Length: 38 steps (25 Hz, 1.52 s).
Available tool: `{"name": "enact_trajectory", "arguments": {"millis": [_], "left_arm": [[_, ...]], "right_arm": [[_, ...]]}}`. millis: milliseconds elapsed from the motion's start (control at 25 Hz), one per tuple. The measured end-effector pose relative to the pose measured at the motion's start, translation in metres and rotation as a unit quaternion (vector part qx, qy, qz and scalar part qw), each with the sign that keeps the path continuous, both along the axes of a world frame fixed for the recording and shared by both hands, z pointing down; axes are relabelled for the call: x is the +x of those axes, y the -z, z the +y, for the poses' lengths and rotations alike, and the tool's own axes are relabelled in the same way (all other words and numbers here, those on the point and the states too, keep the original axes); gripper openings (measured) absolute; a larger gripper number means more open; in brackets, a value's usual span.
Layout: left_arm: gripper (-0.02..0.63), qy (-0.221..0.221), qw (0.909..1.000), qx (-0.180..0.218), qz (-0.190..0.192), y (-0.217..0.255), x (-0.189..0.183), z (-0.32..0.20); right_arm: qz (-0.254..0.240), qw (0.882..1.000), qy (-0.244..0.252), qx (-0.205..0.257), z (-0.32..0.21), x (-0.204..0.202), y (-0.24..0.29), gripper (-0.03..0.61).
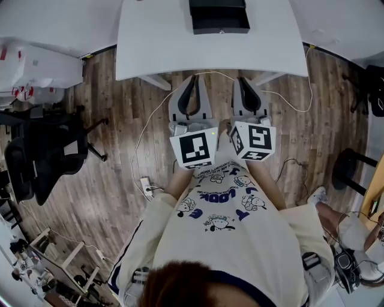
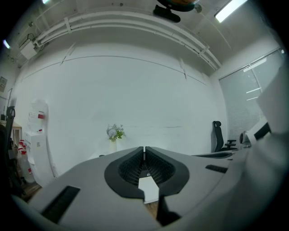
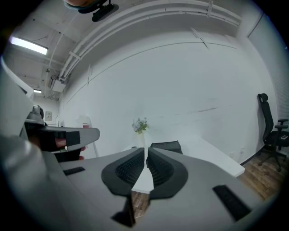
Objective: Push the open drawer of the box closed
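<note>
nothing is done yet, as i judge it. my left gripper (image 1: 192, 81), left of centre, has its fingers pressed together on nothing. my right gripper (image 1: 242, 81) beside it is closed and empty too. both hang over the floor, short of the table. the black box (image 1: 219, 15) sits at top centre on the white table (image 1: 150, 42), its drawer seemingly still out, untouched. around me: a black chair (image 1: 42, 156) at left, wooden floor (image 1: 114, 180), a cable (image 1: 294, 108) trailing right.

Bright, even light from ceiling tubes (image 2: 230, 9); both gripper views bulge, corners black, foreground seemingly soft.
</note>
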State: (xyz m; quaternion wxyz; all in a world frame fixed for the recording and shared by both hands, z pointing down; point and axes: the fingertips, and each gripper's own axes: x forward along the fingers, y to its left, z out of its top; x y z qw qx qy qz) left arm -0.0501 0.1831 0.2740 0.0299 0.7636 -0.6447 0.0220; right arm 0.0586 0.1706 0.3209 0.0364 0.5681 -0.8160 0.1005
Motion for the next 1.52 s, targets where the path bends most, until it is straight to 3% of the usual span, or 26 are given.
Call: {"name": "enact_trajectory", "arguments": {"millis": [480,1520], "left_arm": [[0.023,0.004,0.9998,-0.02,0.004,-0.014,-0.008,-0.03],[0.023,0.034,0.9983,-0.047,0.001,-0.025,0.011,-0.189]], "right_arm": [[0.005,1.0,-0.002,-0.022,-0.03,-0.004,-0.014,0.043],[0.0,0.998,0.035,-0.055,-0.193,0.009,-0.031,0.043]]}}
